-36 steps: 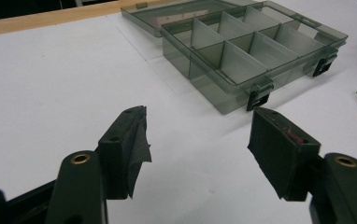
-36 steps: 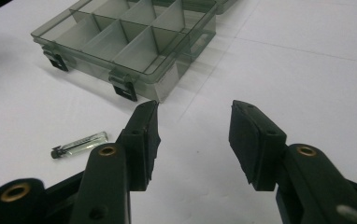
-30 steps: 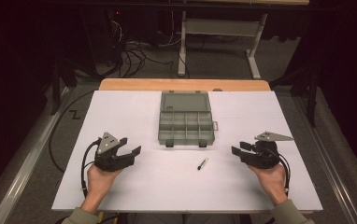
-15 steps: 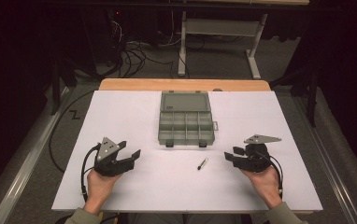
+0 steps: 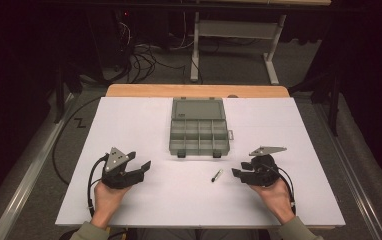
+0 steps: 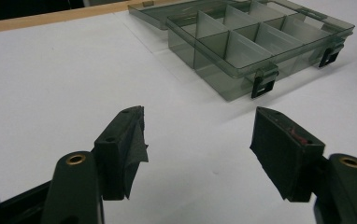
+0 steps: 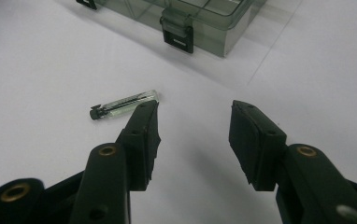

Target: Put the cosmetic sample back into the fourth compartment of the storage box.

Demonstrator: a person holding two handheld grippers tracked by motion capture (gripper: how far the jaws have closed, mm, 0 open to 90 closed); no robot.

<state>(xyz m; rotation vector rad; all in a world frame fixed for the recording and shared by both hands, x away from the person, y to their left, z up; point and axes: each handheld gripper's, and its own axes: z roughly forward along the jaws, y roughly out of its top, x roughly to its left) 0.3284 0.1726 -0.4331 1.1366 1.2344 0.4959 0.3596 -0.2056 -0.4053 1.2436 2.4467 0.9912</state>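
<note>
Reach step, I judge: right tongs (image 7: 193,140) spread and empty, small vial (image 7: 124,104) lying just beyond their left pad; left tongs (image 6: 197,154) spread too. Next: centre over the vial, pinch

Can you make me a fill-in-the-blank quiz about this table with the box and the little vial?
1. The lid of the compartment box is ____.
2. The small vial lies on the table between the box and the ____ gripper.
3. The jaws of the left gripper hold ____.
4. The vial lies flat, ____ the box rather than in it.

Missing words: open; right; nothing; outside
</note>
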